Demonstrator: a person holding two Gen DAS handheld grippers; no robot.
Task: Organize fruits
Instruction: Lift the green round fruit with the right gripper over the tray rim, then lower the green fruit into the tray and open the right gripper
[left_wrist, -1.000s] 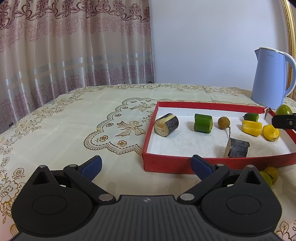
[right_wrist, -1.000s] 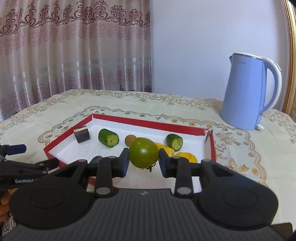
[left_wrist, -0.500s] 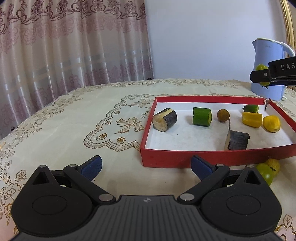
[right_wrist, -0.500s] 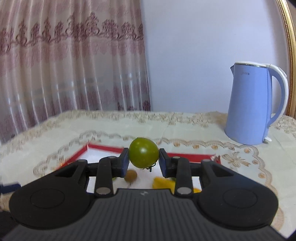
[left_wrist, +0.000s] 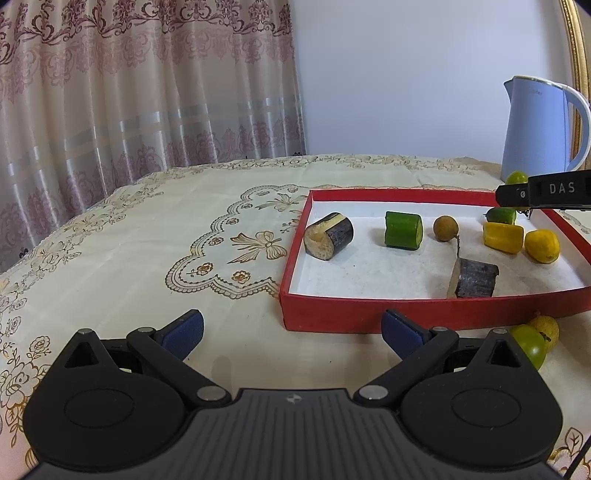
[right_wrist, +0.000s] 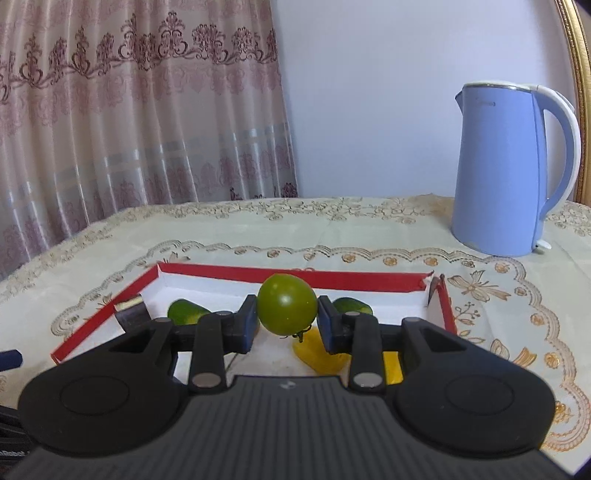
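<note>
My right gripper (right_wrist: 287, 325) is shut on a green tomato (right_wrist: 287, 309) and holds it above the red tray (right_wrist: 295, 274); it also shows in the left wrist view (left_wrist: 517, 192) over the tray's far right corner. The tray (left_wrist: 406, 314) holds eggplant pieces (left_wrist: 328, 236), a cucumber piece (left_wrist: 403, 230), a brown round fruit (left_wrist: 445, 229), yellow pepper pieces (left_wrist: 504, 237) and another cucumber piece (left_wrist: 501, 215). My left gripper (left_wrist: 291, 330) is open and empty above the tablecloth, in front of the tray's near left corner.
A green tomato (left_wrist: 530, 345) and a yellow fruit (left_wrist: 546, 326) lie on the cloth outside the tray's near right edge. A blue kettle (right_wrist: 506, 166) stands behind the tray at the right. A curtain hangs behind the table at the left.
My right gripper with the green tomato has come down and tilted toward the tray, so the tray shows again below it. My left gripper has stayed nearly still.
</note>
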